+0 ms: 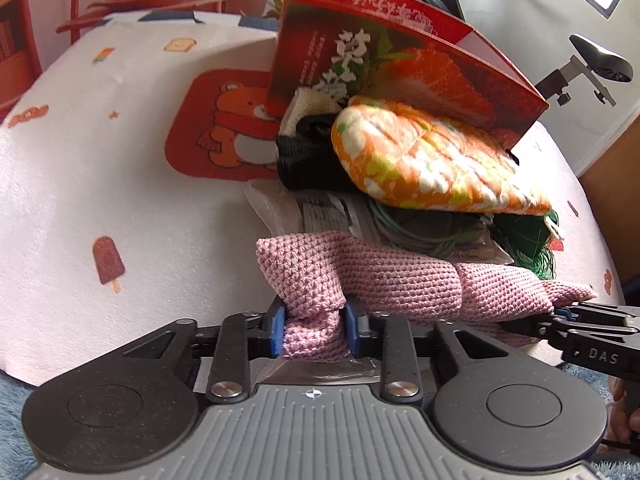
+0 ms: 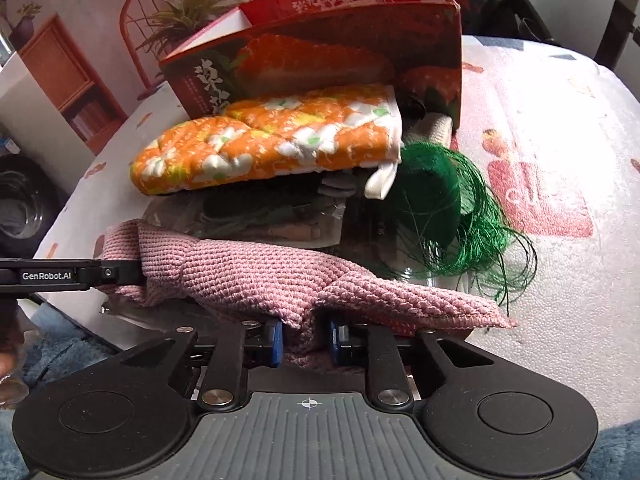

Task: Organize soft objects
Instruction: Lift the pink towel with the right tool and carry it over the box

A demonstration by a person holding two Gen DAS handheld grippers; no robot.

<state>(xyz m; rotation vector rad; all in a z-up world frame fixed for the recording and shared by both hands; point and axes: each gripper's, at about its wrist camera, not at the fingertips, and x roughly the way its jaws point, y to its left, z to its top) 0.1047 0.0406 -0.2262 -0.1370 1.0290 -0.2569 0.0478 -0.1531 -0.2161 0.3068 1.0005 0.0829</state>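
A pink knitted cloth (image 1: 400, 276) lies stretched along the near edge of the table. My left gripper (image 1: 314, 330) is shut on its bunched left end, blue pads pressing the knit from both sides. My right gripper (image 2: 306, 340) is shut on the cloth's (image 2: 280, 268) other end, with a fold pinched between its pads. Each gripper shows in the other's view: the right gripper (image 1: 560, 316) and the left gripper (image 2: 136, 274). Behind the cloth lie an orange floral oven mitt (image 1: 432, 160), a black fabric piece (image 1: 304, 160), a cream knit item (image 1: 308, 106) and a green tassel (image 2: 448, 208).
A red strawberry-print box (image 1: 400, 56) stands open behind the pile. A clear plastic bag with a green cable (image 1: 404, 232) lies under the mitt. The table (image 1: 120, 184) has a white cloth with bear and ice-lolly prints. A blue fluffy surface (image 2: 60, 344) lies below the table edge.
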